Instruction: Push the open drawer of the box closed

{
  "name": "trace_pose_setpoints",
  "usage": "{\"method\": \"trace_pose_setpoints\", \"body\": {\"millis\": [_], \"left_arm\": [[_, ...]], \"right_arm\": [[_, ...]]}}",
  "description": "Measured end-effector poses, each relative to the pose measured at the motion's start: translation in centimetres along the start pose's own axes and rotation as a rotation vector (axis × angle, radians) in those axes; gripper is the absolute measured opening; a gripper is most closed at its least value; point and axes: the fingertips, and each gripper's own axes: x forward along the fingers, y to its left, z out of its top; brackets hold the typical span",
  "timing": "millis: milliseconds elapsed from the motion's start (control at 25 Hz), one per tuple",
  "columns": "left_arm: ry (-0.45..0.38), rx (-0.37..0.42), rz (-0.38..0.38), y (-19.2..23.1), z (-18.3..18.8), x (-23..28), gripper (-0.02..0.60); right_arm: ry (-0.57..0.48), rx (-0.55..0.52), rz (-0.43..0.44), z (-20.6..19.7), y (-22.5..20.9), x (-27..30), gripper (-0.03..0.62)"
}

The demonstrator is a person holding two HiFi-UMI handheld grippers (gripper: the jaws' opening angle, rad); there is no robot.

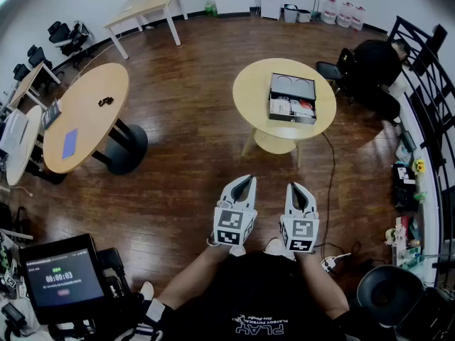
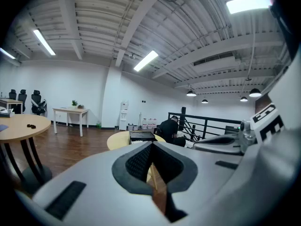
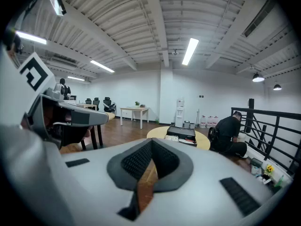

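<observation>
The box (image 1: pixel 292 86) sits on the round bench (image 1: pixel 250 98) straight ahead of you and a little to your right, well apart from both tongs. Its open drawer (image 1: pixel 291 109) sticks out on the side facing you, with its long edge running left to right, so I judge the closing push will go directly away from you. Your right tongs (image 1: pixel 297 192) are slightly nearer than your left tongs (image 1: pixel 242 185). Both are clenched tip to tip, gripping nothing, and held close to your body. From here the drawer's front face is barely visible and its contents are too small to name. Both gripper views show the box only as a distant dark slab.
</observation>
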Motion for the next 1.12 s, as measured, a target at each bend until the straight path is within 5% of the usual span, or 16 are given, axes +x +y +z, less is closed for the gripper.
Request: {"method": "trace_pose_setpoints", "body": {"millis": [440, 760, 1120], "left_arm": [[0.026, 0.008, -0.011, 1.1, -2.5, -1.9, -0.003], [0.016, 0.007, -0.002, 0.2, -1.4, -1.6, -0.003], [0.036, -0.002, 0.007, 5.7, -0.1, 4.4, -0.003]], "right_arm": [[0.027, 0.073, -0.121, -2.8, -2.6, -1.3, 0.005], [0.042, 0.069, -0.098, -2.8, -2.5, -1.9, 0.005], [0.06, 0.073, -0.081, -1.4, -2.7, 6.3, 0.005]]}}
